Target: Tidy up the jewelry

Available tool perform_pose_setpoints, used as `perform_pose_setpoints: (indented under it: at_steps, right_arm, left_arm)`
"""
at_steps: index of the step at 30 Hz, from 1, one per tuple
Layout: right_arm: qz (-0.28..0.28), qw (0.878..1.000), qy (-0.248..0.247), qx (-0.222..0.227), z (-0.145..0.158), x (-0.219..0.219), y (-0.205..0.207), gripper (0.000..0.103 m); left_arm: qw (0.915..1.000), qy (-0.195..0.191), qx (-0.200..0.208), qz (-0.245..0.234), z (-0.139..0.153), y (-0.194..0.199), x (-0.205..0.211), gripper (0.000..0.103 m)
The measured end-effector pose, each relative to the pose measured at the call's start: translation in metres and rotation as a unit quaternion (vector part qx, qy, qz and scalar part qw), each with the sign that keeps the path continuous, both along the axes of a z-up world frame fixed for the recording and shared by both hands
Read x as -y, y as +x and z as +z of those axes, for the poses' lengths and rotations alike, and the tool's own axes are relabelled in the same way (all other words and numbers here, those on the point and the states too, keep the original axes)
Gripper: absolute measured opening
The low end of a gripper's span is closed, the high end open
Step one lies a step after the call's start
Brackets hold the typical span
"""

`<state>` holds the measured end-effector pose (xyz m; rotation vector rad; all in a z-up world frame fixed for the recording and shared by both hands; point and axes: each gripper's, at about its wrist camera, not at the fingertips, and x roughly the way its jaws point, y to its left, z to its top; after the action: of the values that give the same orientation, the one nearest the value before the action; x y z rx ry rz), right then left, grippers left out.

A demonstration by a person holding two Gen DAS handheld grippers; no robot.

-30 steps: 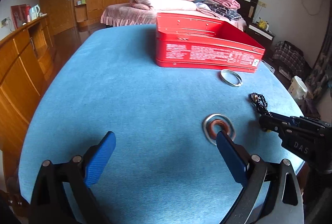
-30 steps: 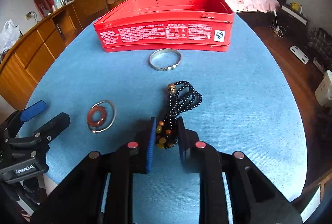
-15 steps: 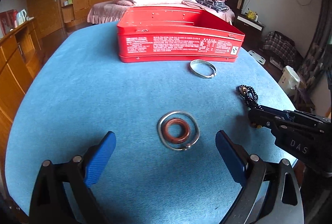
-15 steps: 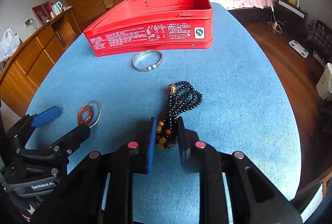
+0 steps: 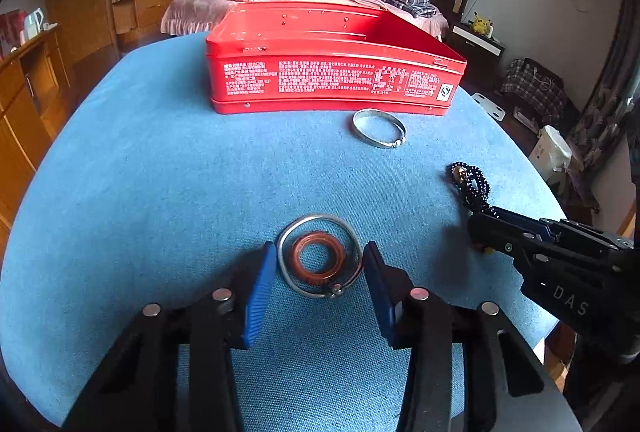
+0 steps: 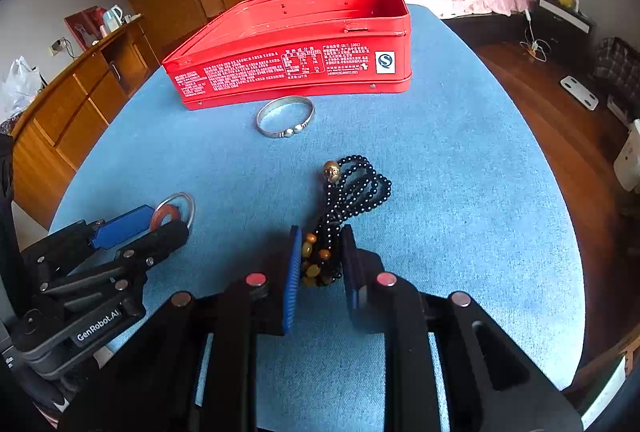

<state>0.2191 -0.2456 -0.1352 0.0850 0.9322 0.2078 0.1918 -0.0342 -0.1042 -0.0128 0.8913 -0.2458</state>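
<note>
Jewelry lay loose before the red tin [image 5: 336,79] on my blue table [image 5: 160,191]. My right gripper [image 6: 320,264] pinched the black bead strand [image 6: 352,187]; my left gripper [image 5: 320,272] was closing around nested rings [image 5: 318,258], pads seemingly just short. Next I judged: finish gripping, lift, carry to tin.

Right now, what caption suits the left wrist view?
Left gripper closing around a silver bangle ringing a reddish ring.

I note a blue surface [image 5: 160,171]. The tin [image 5: 332,79] on it is red with white print. Nearer than the tin: silver bangle [image 5: 379,128], black bead string [image 6: 356,187] with amber beads, and a reddish-brown ring [image 5: 318,259] inside a silver hoop [image 5: 320,256].
</note>
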Motion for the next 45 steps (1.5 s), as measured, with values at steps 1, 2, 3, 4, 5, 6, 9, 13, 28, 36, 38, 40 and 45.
perform_pose_setpoints:
  at_steps: [1, 2, 3, 4, 5, 6, 9, 13, 28, 36, 38, 40, 45]
  right_arm:
    - [0.0, 1.0, 0.001, 0.0, 0.0, 0.0, 0.0, 0.019]
    - [0.0, 1.0, 0.001, -0.001, 0.0, 0.0, 0.0, 0.019]
    - [0.0, 1.0, 0.002, -0.002, 0.0, 0.0, 0.0, 0.02]
    - [0.0, 1.0, 0.002, -0.002, 0.0, 0.0, 0.001, 0.02]
    - [-0.001, 1.0, 0.001, -0.003, 0.0, -0.001, 0.0, 0.02]
    - [-0.001, 1.0, -0.001, -0.003, 0.0, -0.002, 0.001, 0.02]
    - [0.0, 1.0, -0.005, -0.002, -0.001, -0.004, 0.001, 0.022]
    - [0.0, 1.0, -0.013, -0.001, -0.001, -0.006, 0.002, 0.019]
    - [0.0, 1.0, -0.017, -0.003, -0.001, -0.008, 0.001, 0.019]
    - [0.0, 1.0, -0.015, -0.001, -0.001, -0.008, 0.003, 0.018]
    - [0.001, 1.0, -0.013, 0.0, 0.0, -0.008, 0.002, 0.018]
    - [0.004, 1.0, -0.005, 0.0, 0.001, -0.007, 0.002, 0.016]
    - [0.009, 1.0, 0.0, 0.006, 0.006, -0.009, 0.001, 0.014]
  left_arm:
    - [1.0, -0.004, 0.0, 0.001, 0.001, -0.001, -0.001, 0.044]
    - [1.0, -0.008, -0.001, 0.001, 0.001, -0.001, -0.001, 0.044]
    - [0.9999, -0.014, -0.002, 0.0, 0.002, -0.001, -0.002, 0.044]
    - [0.9999, -0.016, -0.001, -0.002, 0.004, -0.001, -0.003, 0.044]
    - [0.9999, -0.014, 0.002, -0.001, 0.005, -0.002, -0.003, 0.044]
    - [0.9999, -0.011, 0.006, 0.001, 0.007, -0.003, -0.003, 0.044]
    - [0.9998, -0.012, 0.012, 0.008, 0.012, -0.004, -0.008, 0.044]
    - [0.9996, -0.01, 0.018, 0.017, 0.015, -0.004, -0.015, 0.044]
    - [0.9997, -0.026, -0.002, 0.003, 0.0, 0.001, -0.017, 0.047]
    - [0.9995, -0.031, 0.003, -0.005, 0.003, 0.001, -0.014, 0.045]
    - [0.9995, -0.032, 0.006, -0.003, 0.004, 0.0, -0.013, 0.045]
    - [0.9993, -0.035, 0.01, -0.002, 0.007, -0.001, -0.015, 0.044]
    - [0.9991, -0.035, 0.023, 0.002, 0.018, -0.002, -0.018, 0.045]
